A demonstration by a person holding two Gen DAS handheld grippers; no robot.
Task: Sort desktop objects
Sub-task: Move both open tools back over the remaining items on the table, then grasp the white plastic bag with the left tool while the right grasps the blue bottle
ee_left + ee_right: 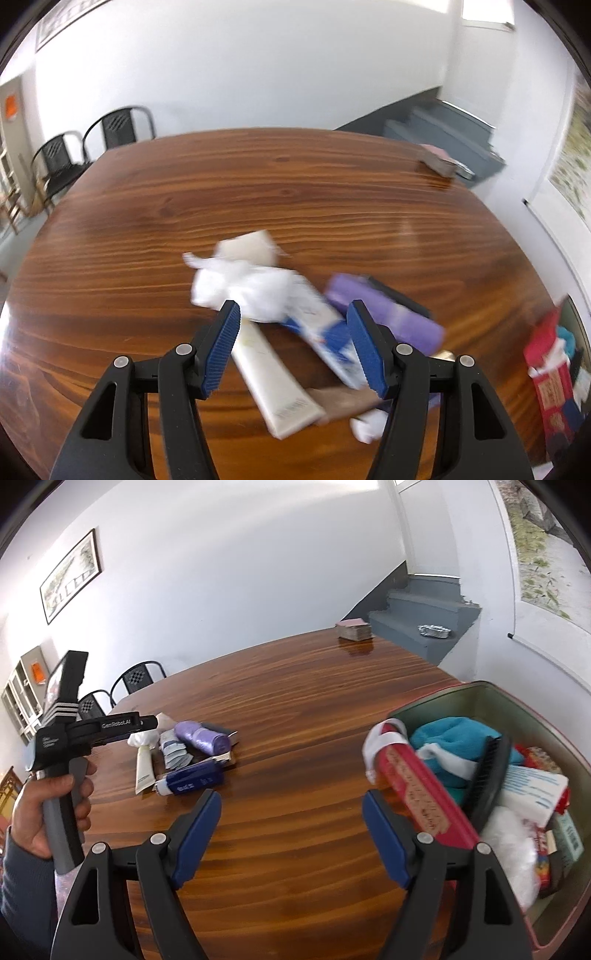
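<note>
A pile of small items lies on the wooden table (295, 184): a crumpled white tissue (243, 291), a cream tube (273, 376), a blue-and-white tube (321, 332) and a purple roll (388, 317). My left gripper (293, 306) hovers open just above this pile; its pads press on nothing. The view is blurred. In the right wrist view the same pile shows the purple roll (201, 736), a dark blue tube (192, 779) and the cream tube (144, 771). A hand (48, 812) holds the left gripper (155, 722) over it. My right gripper (291, 797) stands open and empty over bare wood.
A basket (436, 698) at the right holds a red box (417, 786), teal cloth (450, 734), a black brush (491, 775) and several packets. A deck of cards (353, 629) sits at the table's far edge. Black chairs (142, 675) stand behind; grey stairs (424, 613) lie beyond.
</note>
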